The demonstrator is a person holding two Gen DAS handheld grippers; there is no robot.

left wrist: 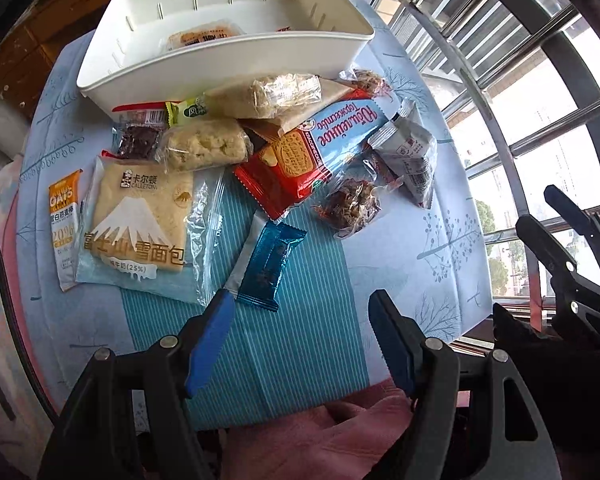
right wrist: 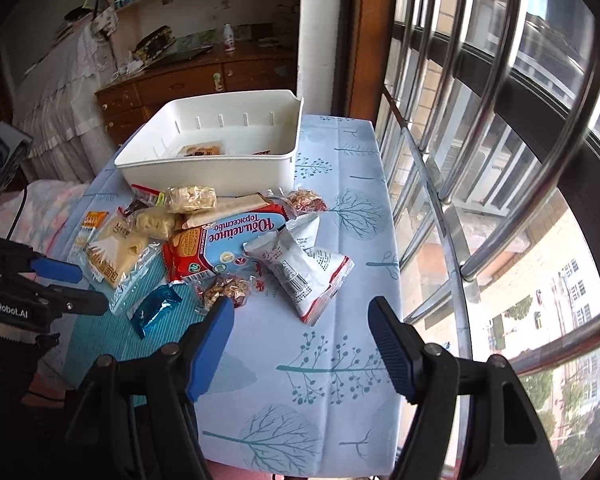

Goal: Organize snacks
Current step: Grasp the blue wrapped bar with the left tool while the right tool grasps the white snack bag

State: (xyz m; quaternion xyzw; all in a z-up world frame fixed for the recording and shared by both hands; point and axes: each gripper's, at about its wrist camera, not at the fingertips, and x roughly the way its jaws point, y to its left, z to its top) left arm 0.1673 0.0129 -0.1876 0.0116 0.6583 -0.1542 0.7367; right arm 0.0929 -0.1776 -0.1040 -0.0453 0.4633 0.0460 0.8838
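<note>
A white bin (left wrist: 220, 56) stands at the table's far end with a couple of packets inside; it also shows in the right wrist view (right wrist: 204, 168). A heap of snacks lies in front of it: a red and blue biscuit pack (left wrist: 316, 152), a snow bread packet (left wrist: 140, 220), an oats bar (left wrist: 64, 228), a blue wrapper (left wrist: 270, 264) and a white packet (right wrist: 300, 268). My left gripper (left wrist: 300, 312) is open and empty just short of the blue wrapper. My right gripper (right wrist: 300, 316) is open and empty near the white packet.
The table wears a light blue tree-print cloth (right wrist: 340, 360). A window with steel bars (right wrist: 480, 140) runs along the right edge. A wooden dresser (right wrist: 188, 84) stands behind the table. Pink bedding (left wrist: 320, 440) lies at the near edge.
</note>
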